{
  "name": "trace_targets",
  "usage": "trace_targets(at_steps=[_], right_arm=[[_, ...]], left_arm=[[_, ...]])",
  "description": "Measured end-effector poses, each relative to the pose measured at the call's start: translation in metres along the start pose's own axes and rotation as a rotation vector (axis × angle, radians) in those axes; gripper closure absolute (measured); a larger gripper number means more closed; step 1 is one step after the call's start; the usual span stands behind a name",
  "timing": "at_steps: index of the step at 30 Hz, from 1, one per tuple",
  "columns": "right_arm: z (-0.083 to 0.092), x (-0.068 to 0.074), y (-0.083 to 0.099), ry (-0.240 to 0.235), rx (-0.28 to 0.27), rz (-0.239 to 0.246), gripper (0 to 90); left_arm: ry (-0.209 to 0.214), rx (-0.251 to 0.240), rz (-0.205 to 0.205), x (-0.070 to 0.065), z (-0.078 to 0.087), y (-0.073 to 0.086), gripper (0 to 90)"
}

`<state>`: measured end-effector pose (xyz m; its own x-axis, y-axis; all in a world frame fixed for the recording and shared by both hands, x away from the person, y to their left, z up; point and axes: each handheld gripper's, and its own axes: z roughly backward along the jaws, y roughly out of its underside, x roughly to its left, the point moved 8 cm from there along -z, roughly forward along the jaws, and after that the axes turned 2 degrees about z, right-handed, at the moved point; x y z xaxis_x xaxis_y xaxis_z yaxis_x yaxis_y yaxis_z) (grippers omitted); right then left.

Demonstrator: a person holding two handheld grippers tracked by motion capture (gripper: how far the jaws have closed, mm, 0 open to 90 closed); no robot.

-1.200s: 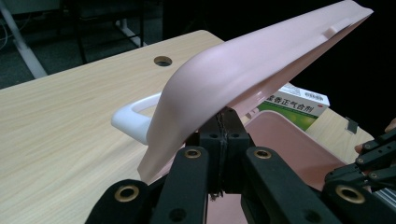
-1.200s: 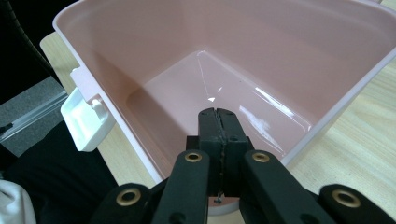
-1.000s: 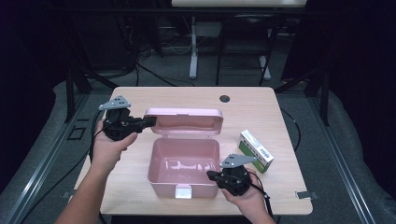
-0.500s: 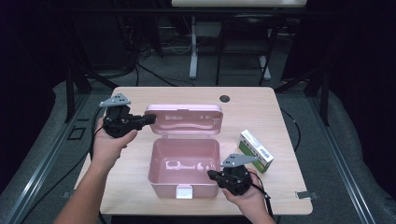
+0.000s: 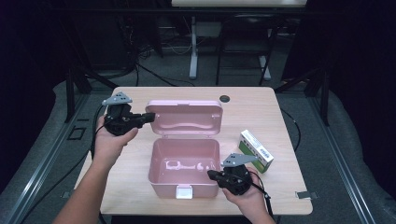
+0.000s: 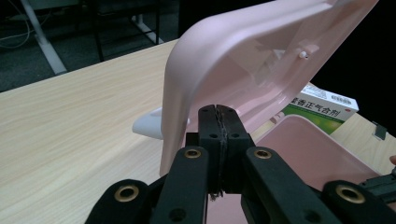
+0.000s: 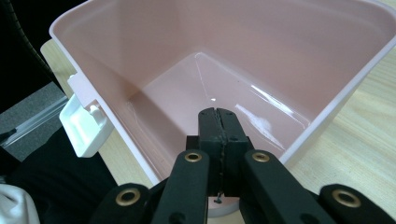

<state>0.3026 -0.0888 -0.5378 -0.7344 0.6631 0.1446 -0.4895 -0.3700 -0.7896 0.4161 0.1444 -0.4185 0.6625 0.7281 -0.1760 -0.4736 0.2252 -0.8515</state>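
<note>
A pink plastic box (image 5: 184,161) stands open at the table's middle, its lid (image 5: 184,117) raised behind it. My left gripper (image 5: 149,115) is shut with nothing in it, its tips against the lid's left edge (image 6: 180,79). My right gripper (image 5: 211,175) is also shut and holds nothing; its tips sit at the box's front right rim (image 7: 322,119), pointing into the bare pink interior (image 7: 219,88). The left gripper (image 6: 218,116) and the right gripper (image 7: 218,116) each show their jaws pressed together.
A green and white medicine carton (image 5: 256,150) lies right of the box, also seen past the lid as the carton (image 6: 322,105). A white latch (image 5: 184,191) hangs on the box's front wall. A dark round hole (image 5: 225,98) marks the table's far edge.
The lid looks tipped slightly further back than a second ago. Both hands have stayed where they were, jaws shut.
</note>
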Motion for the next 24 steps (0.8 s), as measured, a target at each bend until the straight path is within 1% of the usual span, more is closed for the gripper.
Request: trace_targets(at_steps=[7, 15, 20, 21, 22, 23, 24], right_arm=[[0.000, 0.000, 0.000, 0.004, 0.002, 0.009, 90.0], [0.000, 0.000, 0.000, -0.005, 0.006, 0.010, 90.0], [0.000, 0.000, 0.000, 0.001, 0.006, 0.022, 90.0], [0.000, 0.000, 0.000, 0.001, 0.006, 0.020, 90.0], [0.000, 0.001, 0.000, 0.002, 0.006, 0.019, 90.0], [0.000, 0.001, 0.000, 0.002, 0.006, 0.020, 90.0], [0.000, 0.000, 0.001, 0.001, 0.007, 0.020, 90.0]], left_arm=[[-0.025, 0.018, -0.007, 0.004, -0.007, 0.003, 89.7], [-0.049, 0.040, 0.002, 0.011, -0.012, 0.005, 89.6], [-0.044, 0.057, 0.013, 0.012, -0.013, 0.012, 88.4], [-0.031, 0.065, 0.018, 0.011, -0.014, 0.015, 87.7], [-0.015, 0.068, 0.035, 0.009, -0.014, 0.019, 86.3], [-0.001, 0.074, 0.044, 0.007, -0.015, 0.023, 85.6], [0.008, 0.085, 0.040, 0.005, -0.016, 0.027, 84.5]])
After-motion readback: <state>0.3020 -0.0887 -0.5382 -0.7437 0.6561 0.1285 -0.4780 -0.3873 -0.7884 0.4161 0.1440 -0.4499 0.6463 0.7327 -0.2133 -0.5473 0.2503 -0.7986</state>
